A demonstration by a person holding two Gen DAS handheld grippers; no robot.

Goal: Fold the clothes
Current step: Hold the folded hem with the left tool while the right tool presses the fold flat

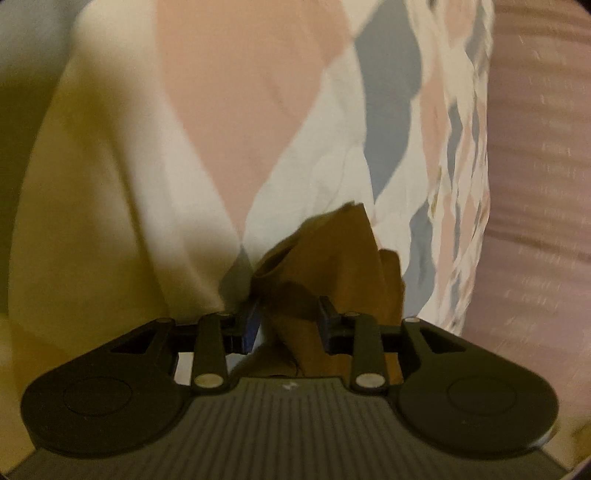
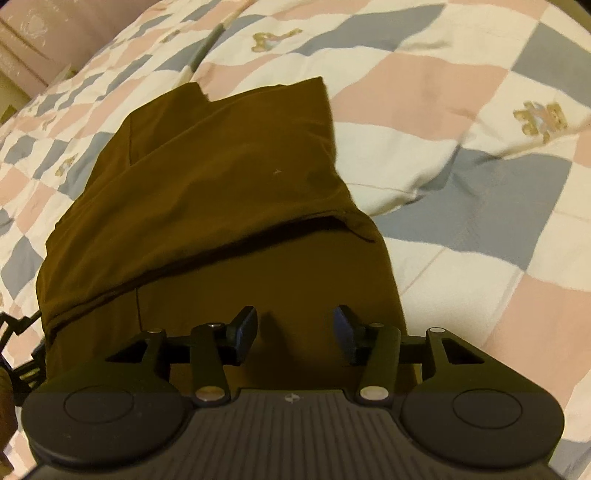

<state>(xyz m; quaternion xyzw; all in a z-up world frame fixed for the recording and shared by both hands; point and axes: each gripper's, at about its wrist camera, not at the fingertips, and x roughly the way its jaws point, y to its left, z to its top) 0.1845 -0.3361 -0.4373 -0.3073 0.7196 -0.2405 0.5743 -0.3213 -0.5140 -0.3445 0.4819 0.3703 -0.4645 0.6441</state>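
A dark brown garment [image 2: 207,192] lies folded over on the checked quilt [image 2: 461,122], its upper layer ending in a fold across the middle. My right gripper [image 2: 294,328] hovers over its near part, open, with nothing between the fingers. In the left wrist view a bunched corner of the brown garment [image 1: 332,258] stands up between the fingers of my left gripper [image 1: 288,319]. The jaws stand partly apart and the cloth fills the gap, touching both pads. A black part of the left gripper [image 2: 14,332] shows at the garment's left edge.
The pink, grey and white quilt [image 1: 258,92] covers the bed and drops off at an edge on the right of the left wrist view. A pinkish striped surface [image 1: 535,184] lies beyond that edge. A pink wall or headboard [image 2: 48,33] stands at the far left.
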